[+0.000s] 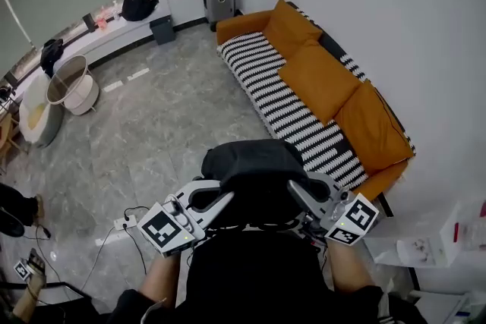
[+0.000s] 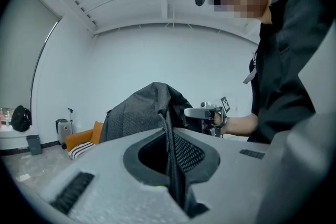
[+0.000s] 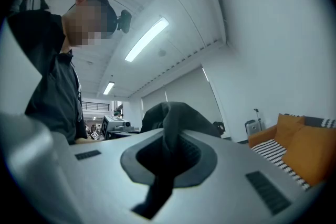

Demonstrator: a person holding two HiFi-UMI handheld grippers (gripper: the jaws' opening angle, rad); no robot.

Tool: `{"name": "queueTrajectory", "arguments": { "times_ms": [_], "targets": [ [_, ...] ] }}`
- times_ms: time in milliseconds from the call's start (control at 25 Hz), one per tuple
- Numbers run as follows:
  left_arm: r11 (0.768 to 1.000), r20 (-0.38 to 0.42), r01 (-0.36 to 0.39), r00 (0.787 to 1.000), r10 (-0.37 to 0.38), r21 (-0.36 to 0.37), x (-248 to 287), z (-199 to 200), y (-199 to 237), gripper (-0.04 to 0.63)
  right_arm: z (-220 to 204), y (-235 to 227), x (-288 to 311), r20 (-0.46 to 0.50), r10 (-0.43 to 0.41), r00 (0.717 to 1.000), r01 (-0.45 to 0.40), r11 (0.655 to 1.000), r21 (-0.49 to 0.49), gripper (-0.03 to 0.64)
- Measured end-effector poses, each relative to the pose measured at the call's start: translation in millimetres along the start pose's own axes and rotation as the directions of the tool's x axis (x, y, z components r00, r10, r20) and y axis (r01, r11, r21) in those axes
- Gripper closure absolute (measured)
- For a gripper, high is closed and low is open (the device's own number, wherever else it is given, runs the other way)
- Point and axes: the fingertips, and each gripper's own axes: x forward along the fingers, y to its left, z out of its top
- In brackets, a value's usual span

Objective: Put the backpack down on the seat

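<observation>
The left gripper and right gripper each pinch the black backpack, striped sofa at one o'clock.

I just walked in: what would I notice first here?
A bulky black fabric backpack sits front and centre, clamped between the left gripper and right gripper. Beyond it, along the white wall, stands a long orange sofa with a black-and-white striped seat.

Head view steeply down over sofa, gripper views close, level, facing inward; all share backpack
</observation>
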Motion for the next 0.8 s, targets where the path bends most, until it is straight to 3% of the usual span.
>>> {"name": "queueTrajectory", "arguments": {
  "times_ms": [400, 800],
  "targets": [
    [0.995, 0.015, 0.070, 0.997, -0.069, -0.075, -11.3, -17.6, -4.4, 0.566, -16.0, 11.1, 0.7, -0.027, -0.050, 0.998, 0.050, 0.998, 0.022, 0.589],
    [0.990, 0.022, 0.109, 0.994, -0.107, -0.095, -9.3, -27.6, -11.0, 0.566, -21.8, 13.7, -4.8, -0.067, -0.082, 0.994, 0.083, 0.996, 0.015, 0.589]
  ]
}}
